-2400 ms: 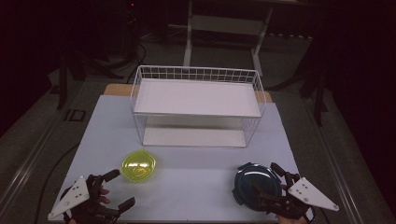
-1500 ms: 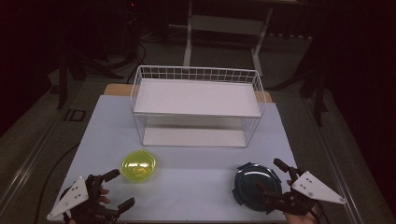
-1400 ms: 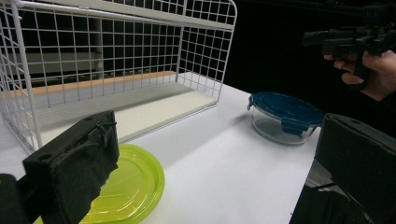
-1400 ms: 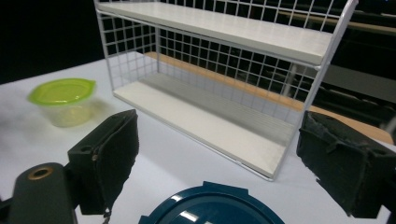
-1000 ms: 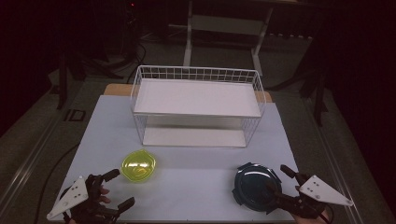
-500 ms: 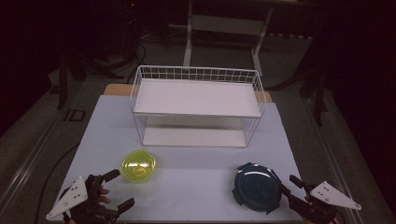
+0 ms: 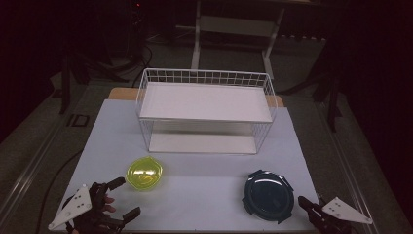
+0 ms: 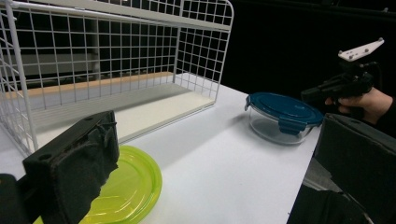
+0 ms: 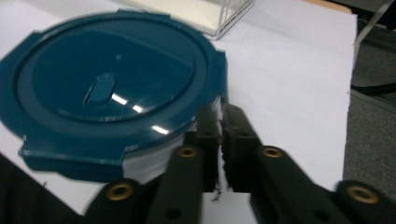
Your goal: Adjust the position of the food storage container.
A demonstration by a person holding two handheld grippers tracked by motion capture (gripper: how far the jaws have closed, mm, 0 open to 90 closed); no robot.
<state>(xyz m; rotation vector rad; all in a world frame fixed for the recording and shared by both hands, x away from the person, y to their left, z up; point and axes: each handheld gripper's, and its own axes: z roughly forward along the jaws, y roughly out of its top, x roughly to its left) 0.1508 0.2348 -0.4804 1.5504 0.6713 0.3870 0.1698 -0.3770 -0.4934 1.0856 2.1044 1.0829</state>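
We see the right tongs (image 7: 308,204) low at the near right corner of the white surface (image 7: 204,170), just beside the round container with the dark blue lid (image 7: 269,196); their jaws have just been closing and now stand pressed together with nothing between them; in the right gripper view the tips (image 9: 222,122) sit right against the container's near rim (image 9: 112,98), below the lid's edge, though we cannot tell whether they touch the glass; the lid is clipped on, its flaps folded down around the clear bowl; in the left gripper view the container (image 8: 283,116) stands on the surface with the right tongs (image 8: 327,93) just behind it, held in a hand; the left tongs (image 7: 120,197) rest at the near left corner, jaws wide apart and holding nothing; just ahead of them lies the yellow-green plate (image 7: 144,173), well apart from the container; behind both stands the white wire rack (image 7: 204,111) with its two shelves, set across the middle of the surface.
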